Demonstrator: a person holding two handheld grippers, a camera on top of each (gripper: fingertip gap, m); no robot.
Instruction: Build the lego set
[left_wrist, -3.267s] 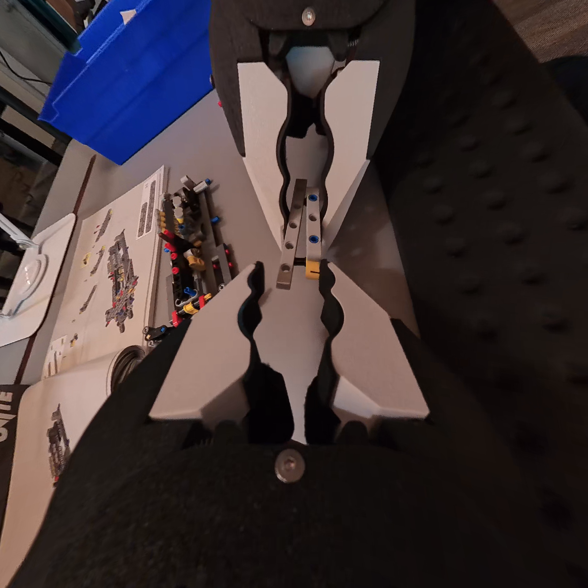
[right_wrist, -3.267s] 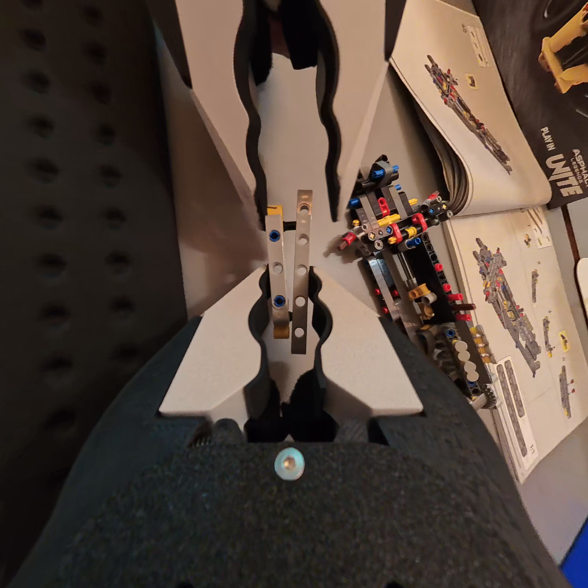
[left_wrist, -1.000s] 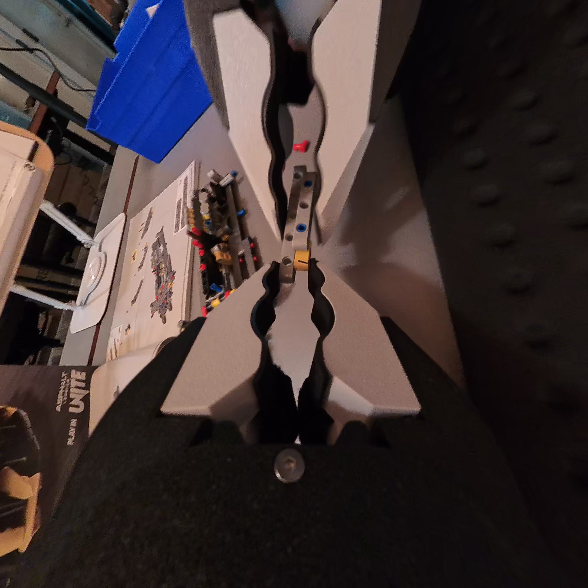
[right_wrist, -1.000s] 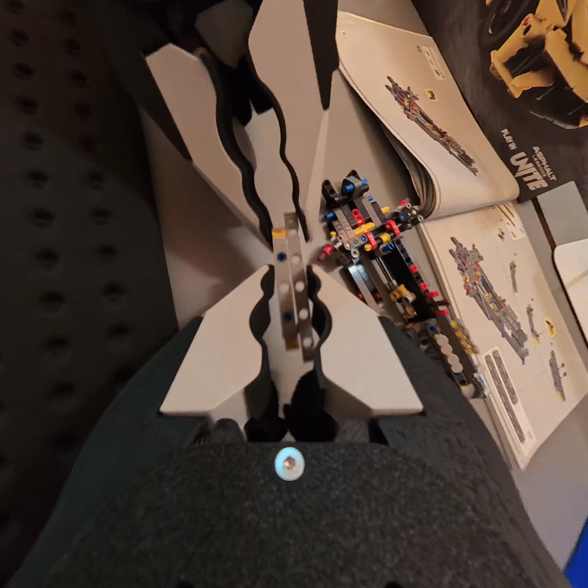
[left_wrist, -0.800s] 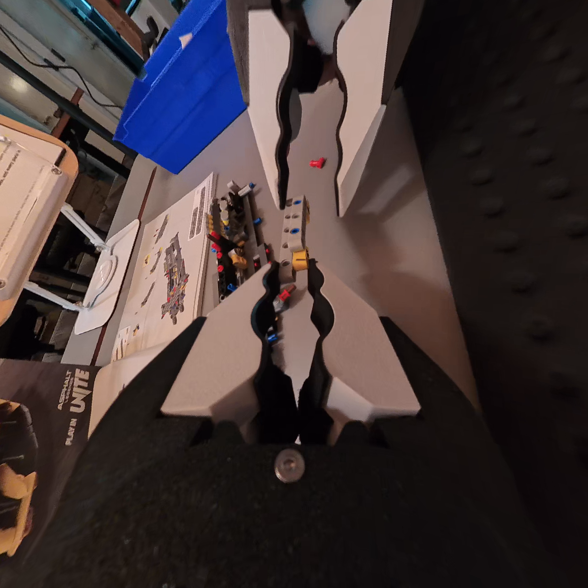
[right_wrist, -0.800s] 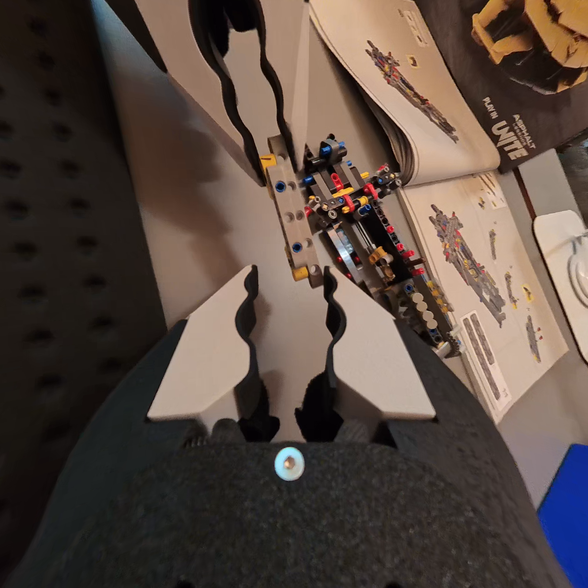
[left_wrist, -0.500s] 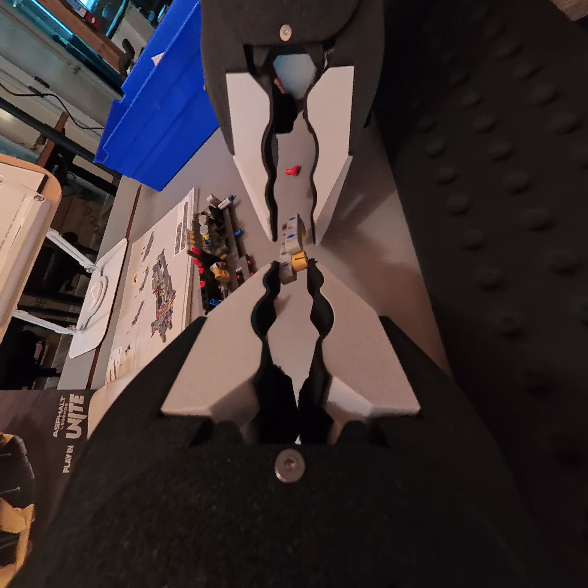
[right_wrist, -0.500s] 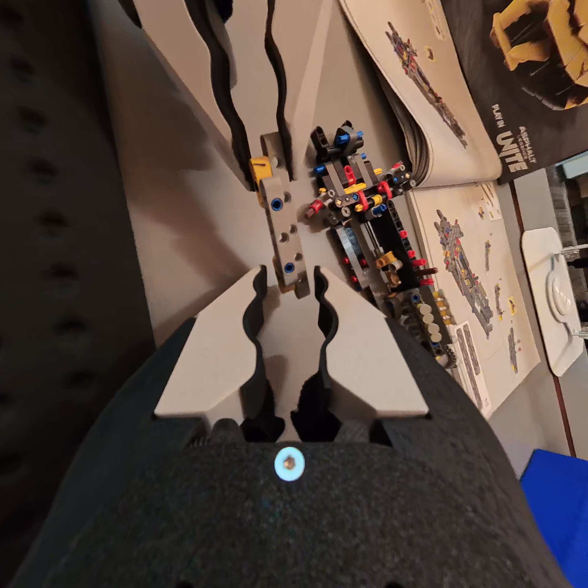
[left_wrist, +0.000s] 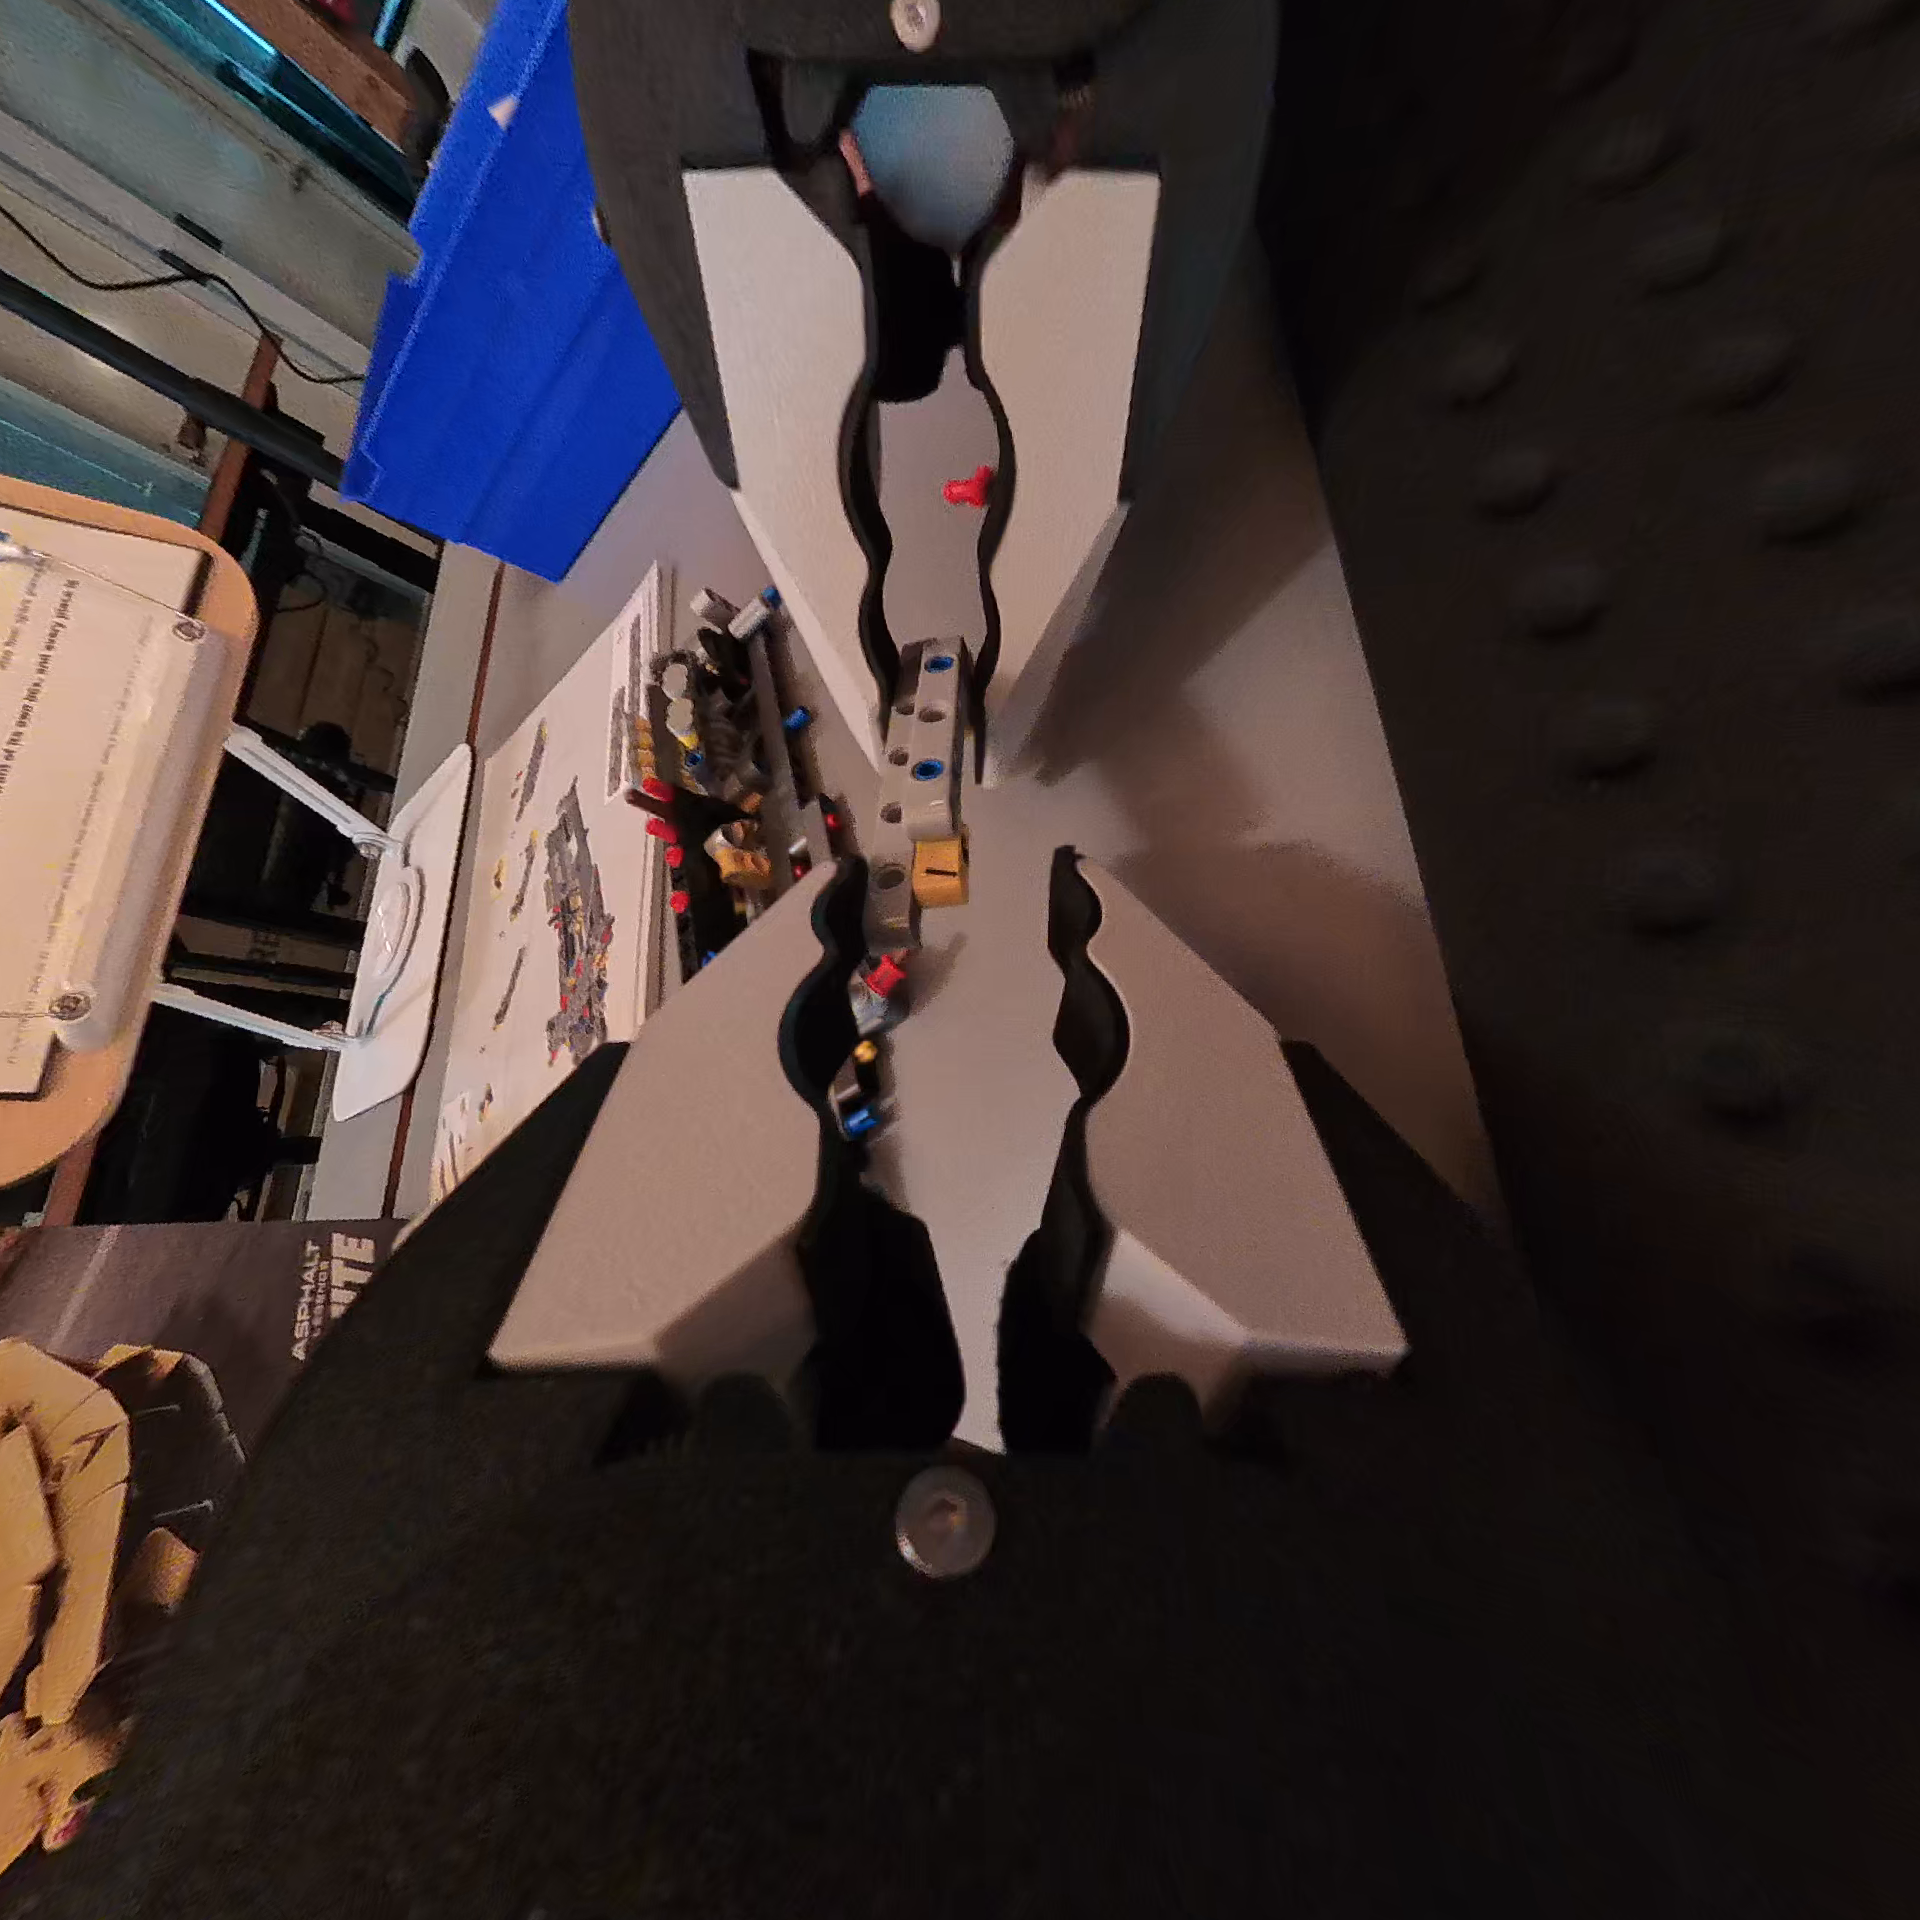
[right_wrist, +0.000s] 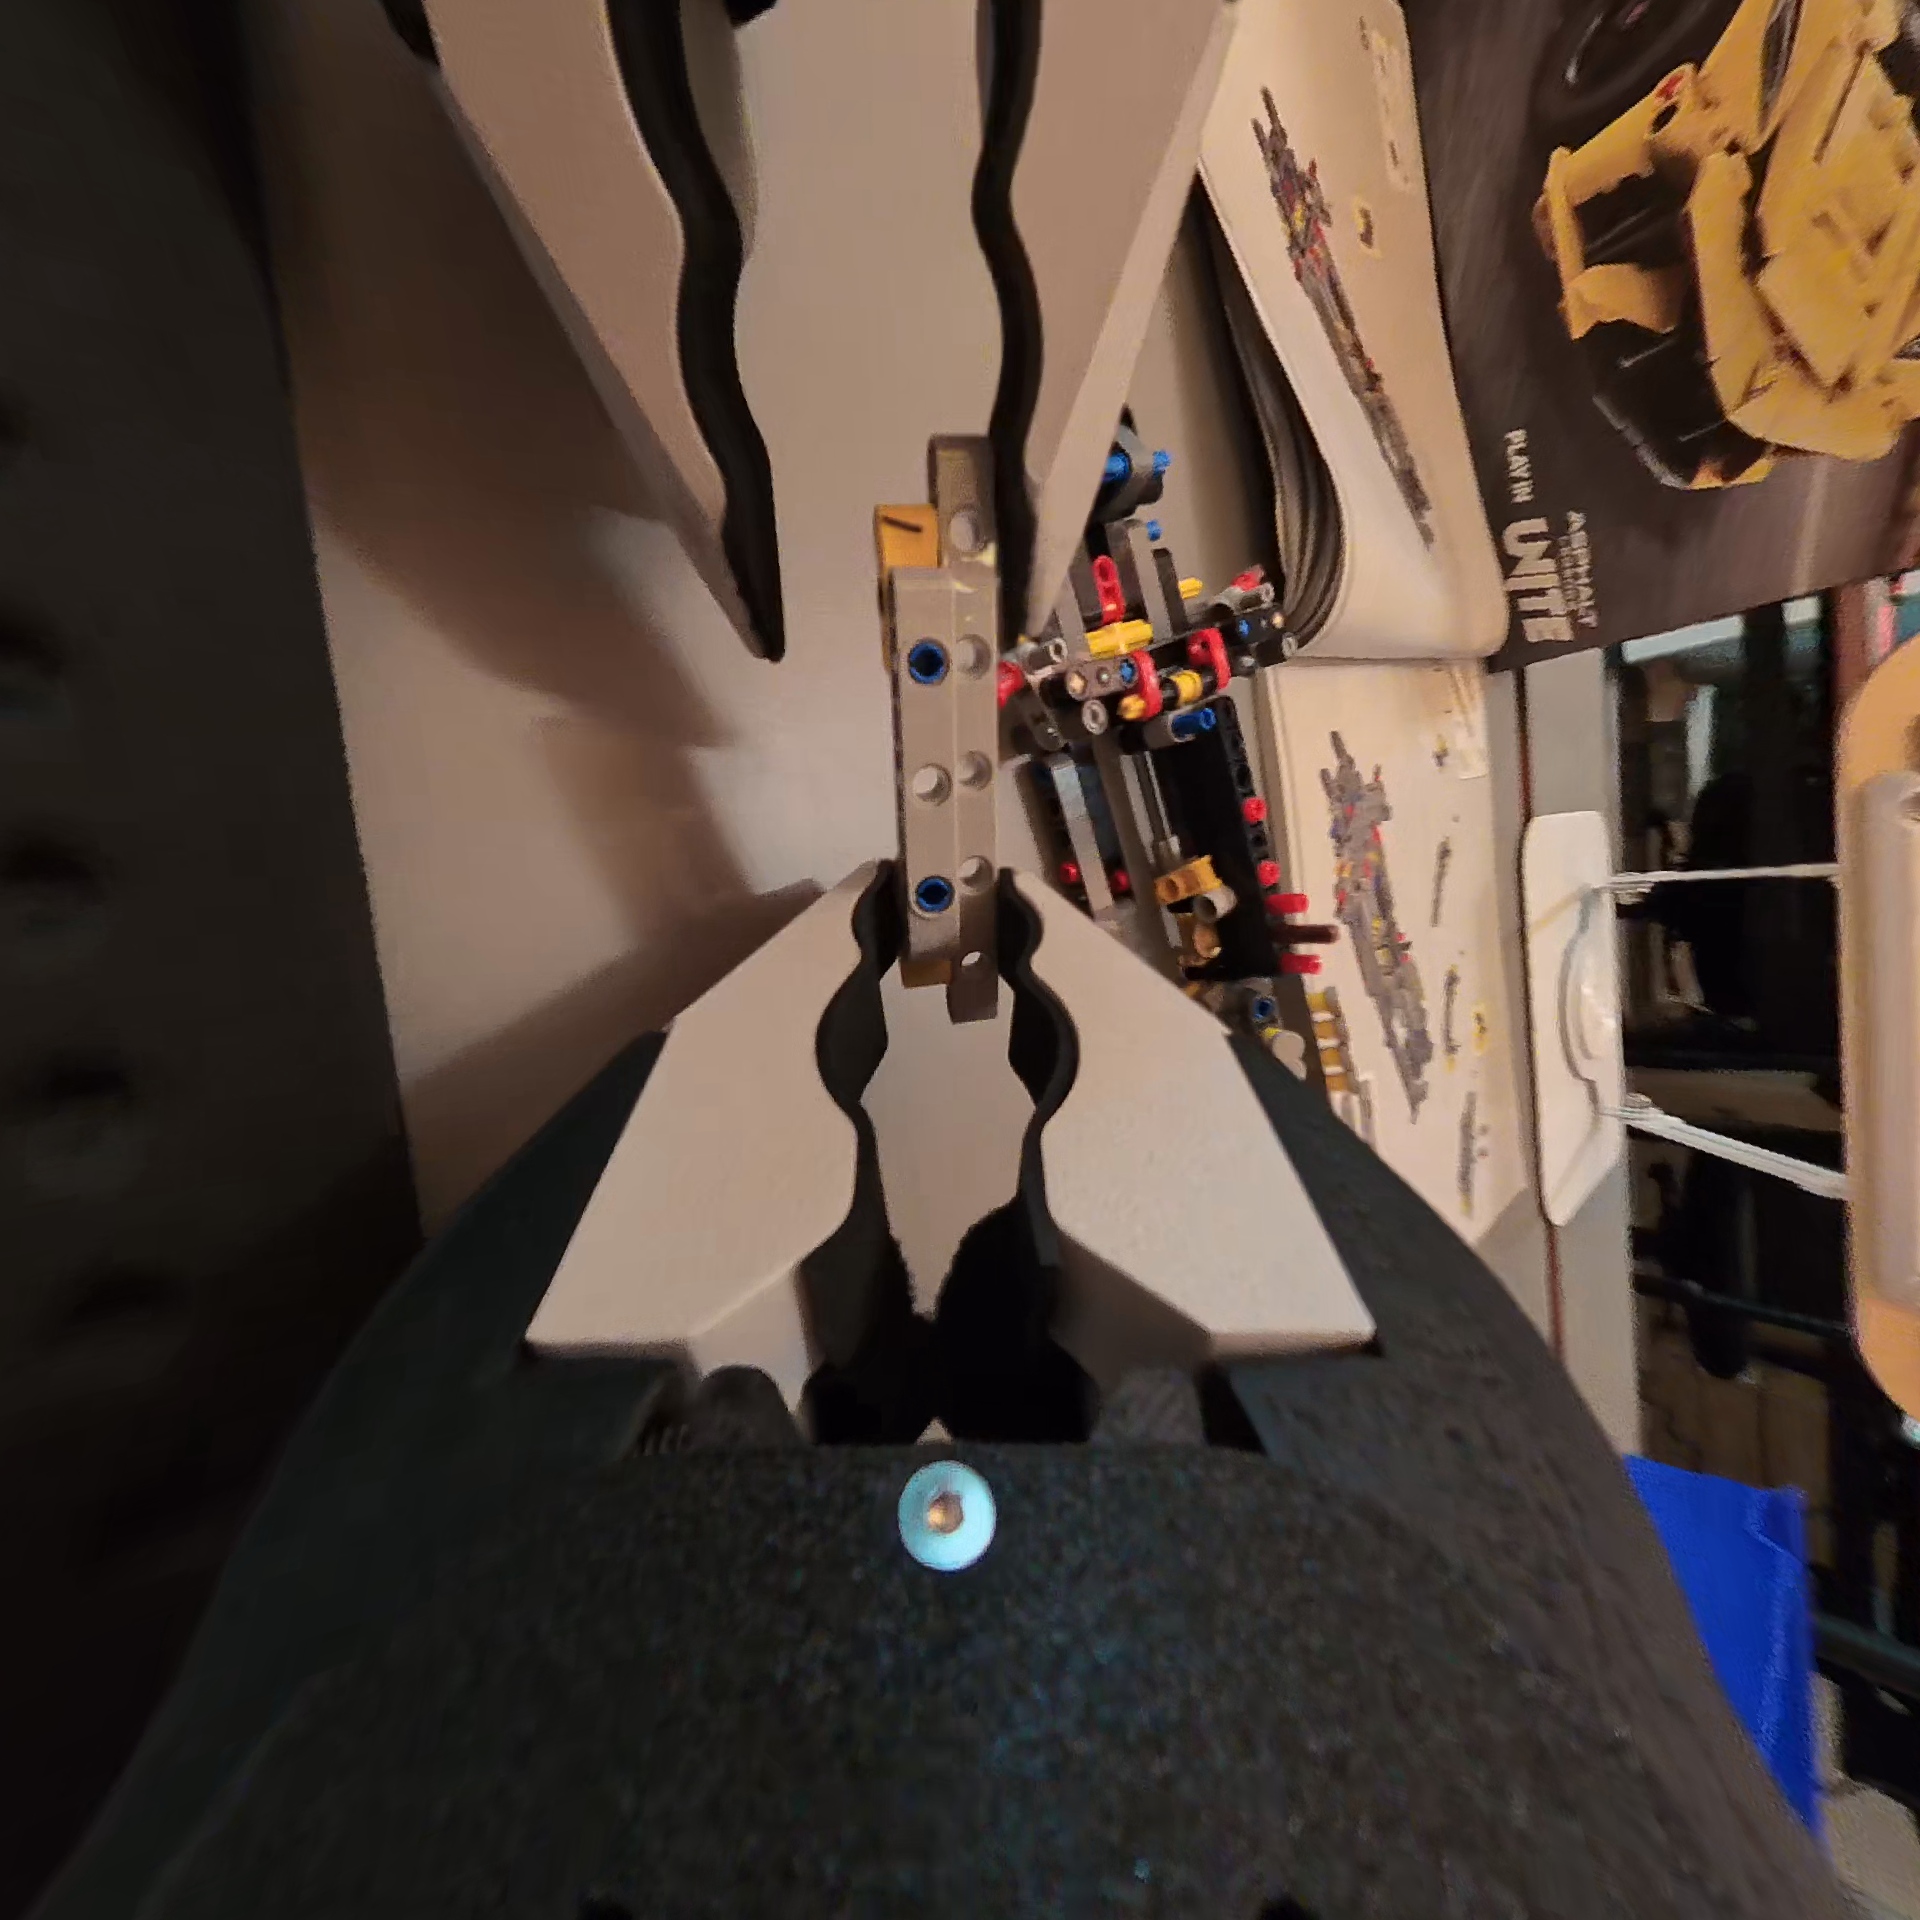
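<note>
Pinching one end of the grey beam assembly (right_wrist: 943, 790) between narrow fingers, the right hand-held gripper (right_wrist: 940, 914) points head-on at the left hand-held gripper (left_wrist: 951, 883), whose fingers stand wide around the opposite end, above the grey surface (left_wrist: 1174, 935) beside the partly built model (right_wrist: 1164, 748)

Left gripper (left_wrist: 951, 868), right gripper (right_wrist: 940, 899): textured black housings, one silver screw at 6 o'clock, pale grey wedge fingers (left_wrist: 707, 1153), wavy black pads (right_wrist: 862, 1049).
</note>
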